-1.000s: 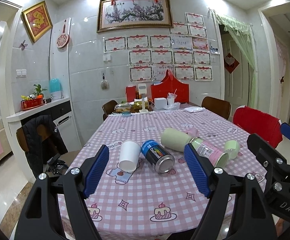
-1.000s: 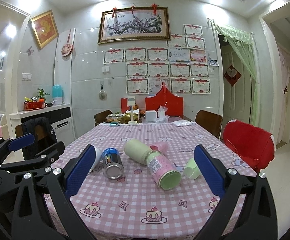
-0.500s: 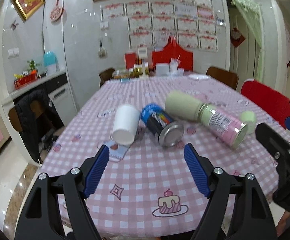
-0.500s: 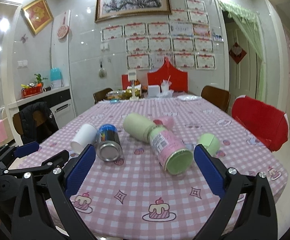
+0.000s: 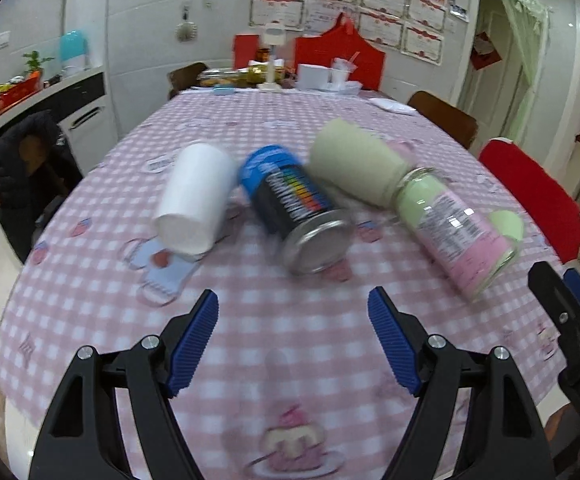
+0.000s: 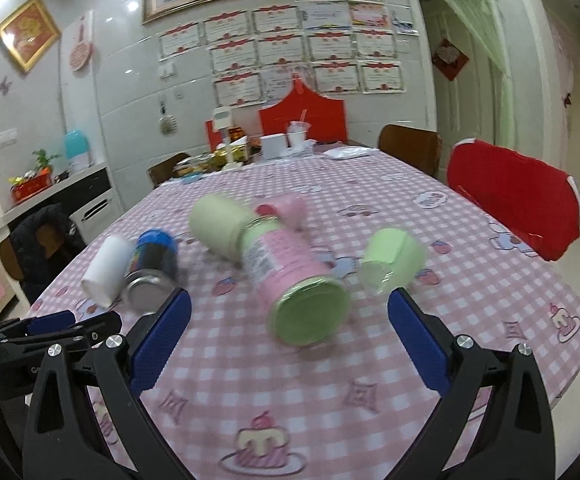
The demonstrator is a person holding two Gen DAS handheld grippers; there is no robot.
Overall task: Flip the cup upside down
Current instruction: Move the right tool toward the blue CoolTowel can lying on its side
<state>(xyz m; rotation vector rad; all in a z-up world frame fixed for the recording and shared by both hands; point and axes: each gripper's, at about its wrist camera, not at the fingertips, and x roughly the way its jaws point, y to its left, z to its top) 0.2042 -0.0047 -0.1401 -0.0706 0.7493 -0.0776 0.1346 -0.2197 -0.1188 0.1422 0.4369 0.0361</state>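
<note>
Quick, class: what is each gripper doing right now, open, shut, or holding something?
Left gripper: open, holding nothing.
Right gripper: open, holding nothing.

White tiled wall, red chair, framed certificates

A white paper cup is seen lying on its side on the pink checked counter, its closed base turned toward the near edge. It lies just beside a dark can. In the right wrist view the white paper cup appears at the left, motion-blurred.
</note>
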